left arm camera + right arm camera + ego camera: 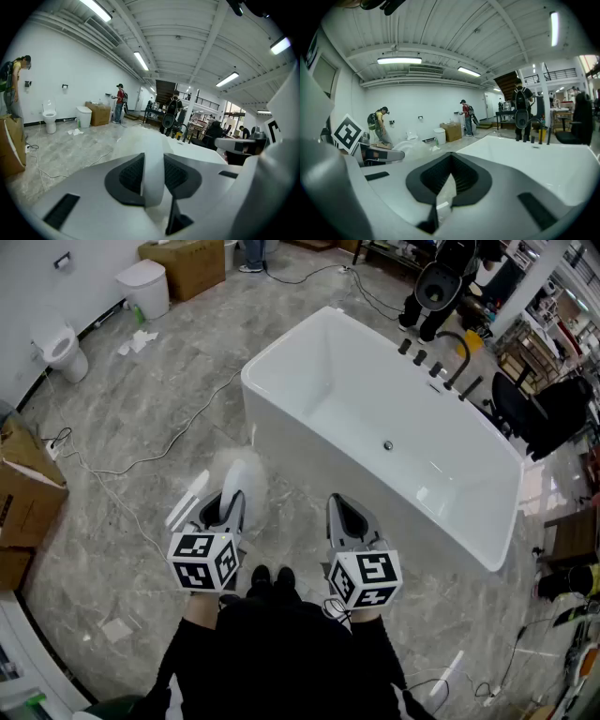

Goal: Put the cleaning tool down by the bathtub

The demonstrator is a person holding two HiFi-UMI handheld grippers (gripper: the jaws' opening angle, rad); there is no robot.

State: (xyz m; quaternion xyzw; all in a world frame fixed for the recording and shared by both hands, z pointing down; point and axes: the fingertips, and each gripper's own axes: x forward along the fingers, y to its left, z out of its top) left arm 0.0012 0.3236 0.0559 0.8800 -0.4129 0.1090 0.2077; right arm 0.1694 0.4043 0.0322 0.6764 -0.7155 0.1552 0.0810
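The cleaning tool has a flat white handle and a fluffy white head (240, 472). My left gripper (231, 501) is shut on it, just short of the near side of the white bathtub (281, 367), above the floor. In the left gripper view the white handle (153, 174) stands pinched between the dark pads, and the blurred head (140, 140) rises beyond them in front of the bathtub rim (197, 151). My right gripper (343, 506) hovers beside it, shut and holding nothing. Its jaws (451, 158) meet at the tip, with the bathtub (529, 157) ahead.
Grey marble floor with a white cable (178, 435) trailing left of the tub. A toilet (64, 351), a white bin (145, 285) and cardboard boxes (21, 493) line the left side. Black taps (448, 364) stand at the tub's far rim. People stand in the background.
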